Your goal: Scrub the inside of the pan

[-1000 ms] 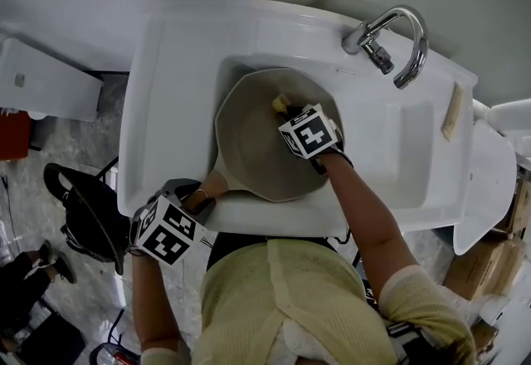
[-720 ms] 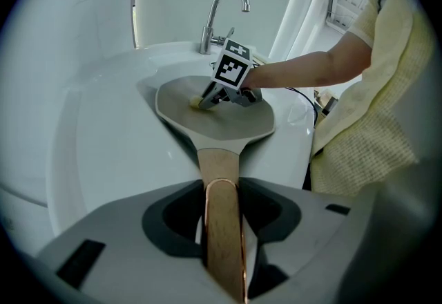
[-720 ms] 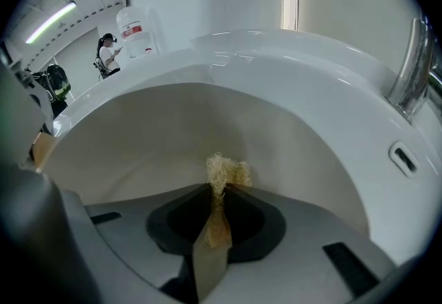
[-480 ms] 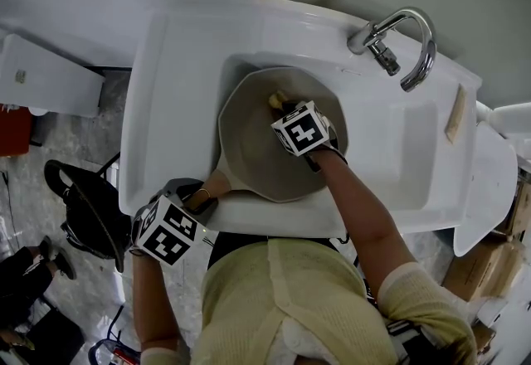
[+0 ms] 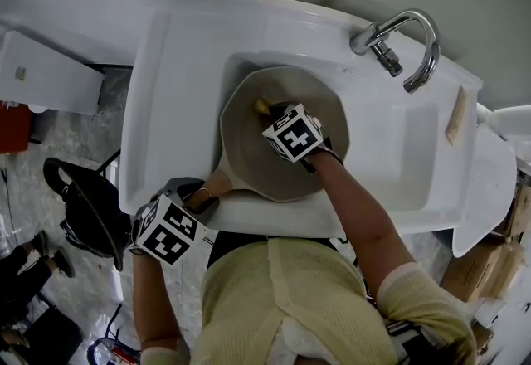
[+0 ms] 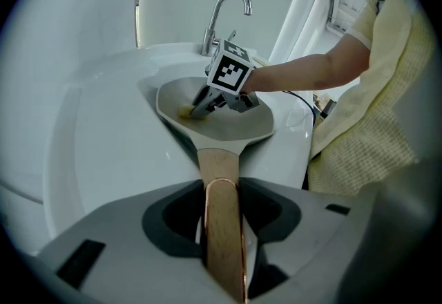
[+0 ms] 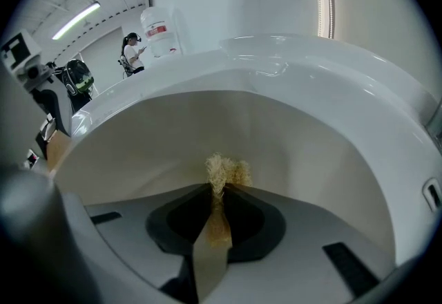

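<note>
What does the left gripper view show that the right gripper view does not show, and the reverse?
Only the left gripper view: the faucet, the wooden handle clamped in the left gripper, and the right gripper with its marker cube. Only the right gripper view: a standing person and a ceiling light far behind. Both: the pan, the white sink, and the yellow scrubber pinched in the right gripper.
</note>
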Available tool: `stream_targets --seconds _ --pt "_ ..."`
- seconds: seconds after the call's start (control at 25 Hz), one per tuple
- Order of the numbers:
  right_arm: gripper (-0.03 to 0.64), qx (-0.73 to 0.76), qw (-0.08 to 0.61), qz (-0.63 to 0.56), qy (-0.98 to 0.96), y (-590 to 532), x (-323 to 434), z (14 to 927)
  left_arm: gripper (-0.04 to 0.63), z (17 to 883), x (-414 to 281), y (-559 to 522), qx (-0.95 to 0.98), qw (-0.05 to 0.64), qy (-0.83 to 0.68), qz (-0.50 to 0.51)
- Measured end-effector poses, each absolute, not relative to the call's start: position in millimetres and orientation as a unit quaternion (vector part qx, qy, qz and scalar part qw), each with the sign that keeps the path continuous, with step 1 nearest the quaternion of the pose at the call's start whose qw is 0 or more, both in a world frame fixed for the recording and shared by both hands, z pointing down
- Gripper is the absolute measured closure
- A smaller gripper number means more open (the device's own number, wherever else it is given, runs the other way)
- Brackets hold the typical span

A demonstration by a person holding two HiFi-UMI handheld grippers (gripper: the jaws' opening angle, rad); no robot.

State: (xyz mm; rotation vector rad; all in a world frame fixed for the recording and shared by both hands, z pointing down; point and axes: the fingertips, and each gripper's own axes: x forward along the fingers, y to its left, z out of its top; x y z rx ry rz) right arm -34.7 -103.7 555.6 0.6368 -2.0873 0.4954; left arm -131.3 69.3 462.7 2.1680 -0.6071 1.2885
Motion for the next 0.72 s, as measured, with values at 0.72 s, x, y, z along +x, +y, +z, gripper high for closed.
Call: stream_targets --seconds 0.72 --pt "0.543 0.175 0.426 0.189 -0.867 -65 -69 545 0.394 463 -131 70 0.807 0.269 -0.224 0.477"
